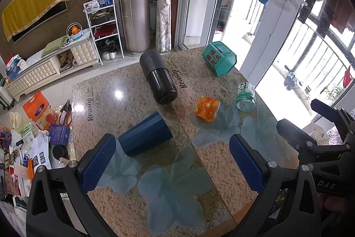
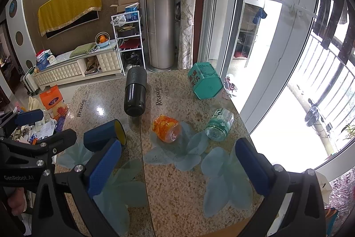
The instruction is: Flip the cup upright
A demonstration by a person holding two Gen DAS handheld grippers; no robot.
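Note:
Several containers lie on their sides on the granite table (image 1: 133, 203). A dark blue cup (image 1: 145, 136) with a yellow inside (image 2: 104, 133) lies nearest, just beyond my left gripper's left finger. An orange cup (image 1: 206, 108) (image 2: 166, 128) and a clear teal-printed cup (image 1: 245, 96) (image 2: 219, 124) lie further right. A black flask (image 1: 158, 79) (image 2: 135, 92) lies behind. My left gripper (image 1: 174, 161) is open and empty above the table. My right gripper (image 2: 177, 167) is open and empty, in front of the orange cup. The other gripper shows at the edge of each view.
A teal hexagonal tin (image 1: 219, 61) (image 2: 205, 81) lies on its side at the table's far right corner. The table edge (image 2: 244, 123) runs by a glass balcony door on the right. A cluttered low surface (image 1: 26, 143) lies left of the table.

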